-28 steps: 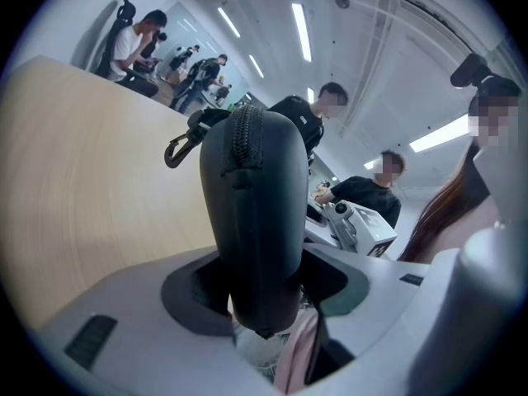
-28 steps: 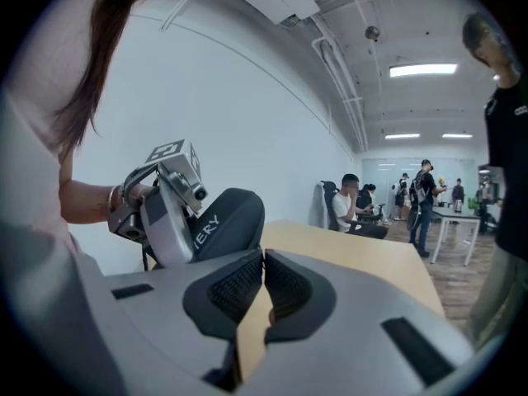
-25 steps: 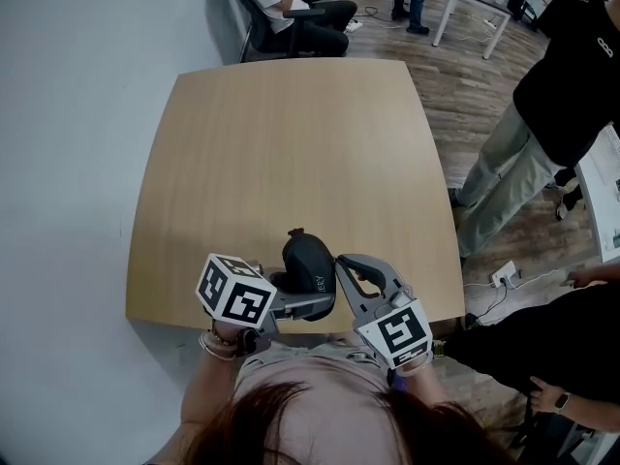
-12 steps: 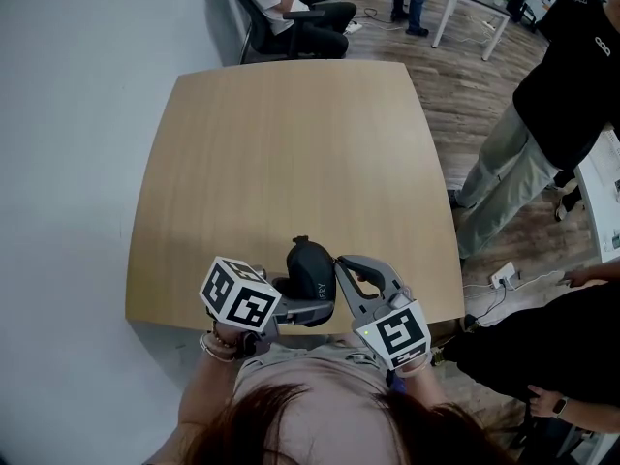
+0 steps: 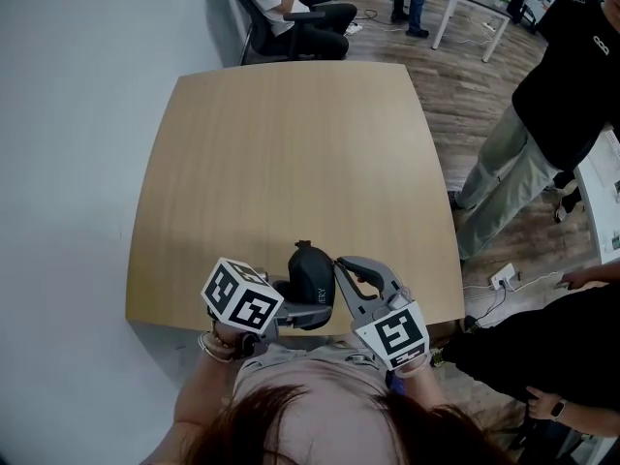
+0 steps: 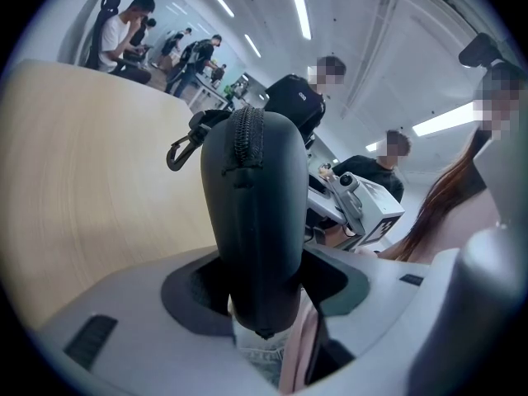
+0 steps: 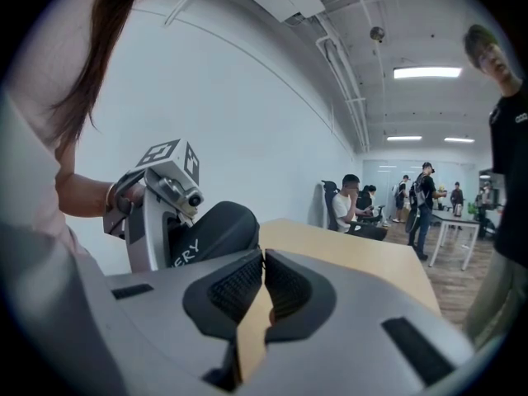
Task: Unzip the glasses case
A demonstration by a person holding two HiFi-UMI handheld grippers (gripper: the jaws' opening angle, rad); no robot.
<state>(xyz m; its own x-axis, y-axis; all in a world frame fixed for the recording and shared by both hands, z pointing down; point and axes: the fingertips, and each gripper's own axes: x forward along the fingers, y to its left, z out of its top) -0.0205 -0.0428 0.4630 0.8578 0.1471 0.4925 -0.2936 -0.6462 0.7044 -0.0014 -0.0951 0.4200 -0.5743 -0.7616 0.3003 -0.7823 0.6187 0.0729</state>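
Left tongs (image 6: pixel 262 285) stayed clamped on the black glasses case (image 6: pixel 252 188), nudged slightly toward the pressed-together, empty right tongs (image 7: pixel 262 283)

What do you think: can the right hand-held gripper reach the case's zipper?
Probably yes: the left hand-held gripper holds the case, zipper exposed; the right hand-held gripper sits alongside, shut.

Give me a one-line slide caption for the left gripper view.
Left tool grips the black glasses case end-on, zipper facing the camera, wooden table behind.
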